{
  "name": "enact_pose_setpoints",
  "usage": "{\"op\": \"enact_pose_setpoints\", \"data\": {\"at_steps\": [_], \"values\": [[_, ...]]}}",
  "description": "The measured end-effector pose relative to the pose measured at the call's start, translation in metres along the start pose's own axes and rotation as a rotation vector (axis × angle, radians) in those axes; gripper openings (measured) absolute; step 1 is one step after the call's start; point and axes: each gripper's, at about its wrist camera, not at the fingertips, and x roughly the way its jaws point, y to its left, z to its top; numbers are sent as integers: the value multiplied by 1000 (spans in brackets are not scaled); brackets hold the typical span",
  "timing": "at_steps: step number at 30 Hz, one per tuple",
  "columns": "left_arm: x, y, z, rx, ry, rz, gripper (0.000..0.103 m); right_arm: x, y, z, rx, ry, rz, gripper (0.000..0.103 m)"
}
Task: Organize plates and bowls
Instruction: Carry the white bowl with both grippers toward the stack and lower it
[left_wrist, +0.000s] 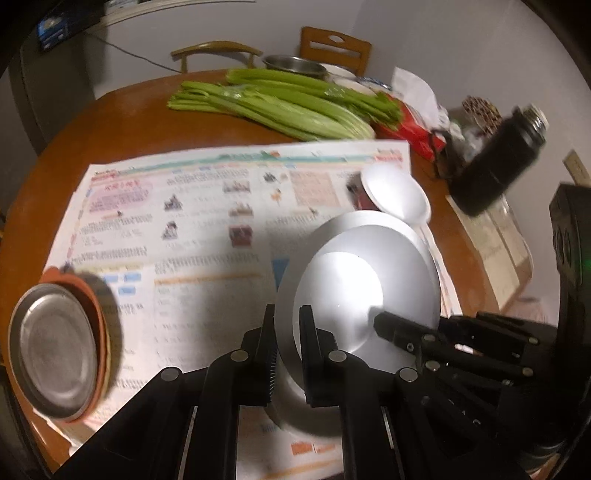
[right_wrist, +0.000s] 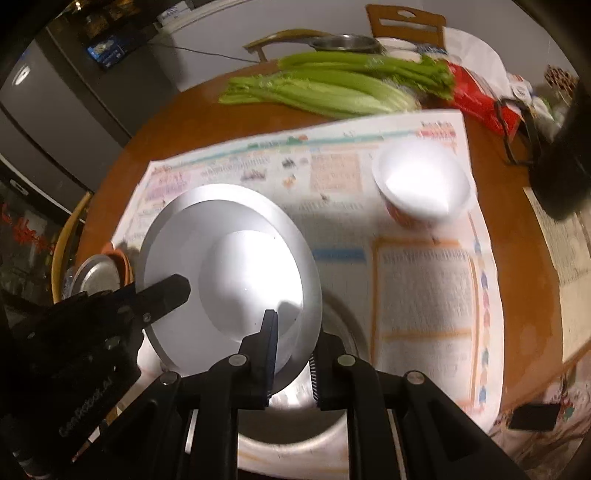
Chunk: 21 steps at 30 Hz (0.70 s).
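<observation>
A white plate (left_wrist: 362, 291) (right_wrist: 229, 273), with what looks like a larger one stacked under it, hangs tilted above the newspaper. My left gripper (left_wrist: 288, 317) is shut on its near rim in the left wrist view. My right gripper (right_wrist: 293, 341) is shut on the opposite rim. Each wrist view also shows the other gripper on the plate's edge: the right one (left_wrist: 386, 326), the left one (right_wrist: 177, 291). A metal plate (left_wrist: 55, 350) (right_wrist: 98, 275) lies on orange-brown plates (left_wrist: 98, 314) at the table's left. A white bowl (left_wrist: 397, 195) (right_wrist: 421, 184) with a red outside stands on the paper.
The newspaper (left_wrist: 192, 221) (right_wrist: 424, 280) covers the round wooden table (left_wrist: 122, 122). Celery (left_wrist: 273, 103) (right_wrist: 332, 88), a red bag (left_wrist: 413, 125), a black flask (left_wrist: 498, 158) and a metal bowl (left_wrist: 295, 64) crowd the far side. Two chairs (left_wrist: 332, 44) stand behind.
</observation>
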Motion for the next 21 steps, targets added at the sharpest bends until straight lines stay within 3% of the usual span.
{"op": "enact_pose_setpoints", "data": {"at_steps": [14,21], "values": [[38,-8,-34,-9,106,40,14,40,-8,-37,-13,142,-67,17],[42,-7,-31,-60,131,-3,21,38,-12,-33,-23,144,-82,18]]}}
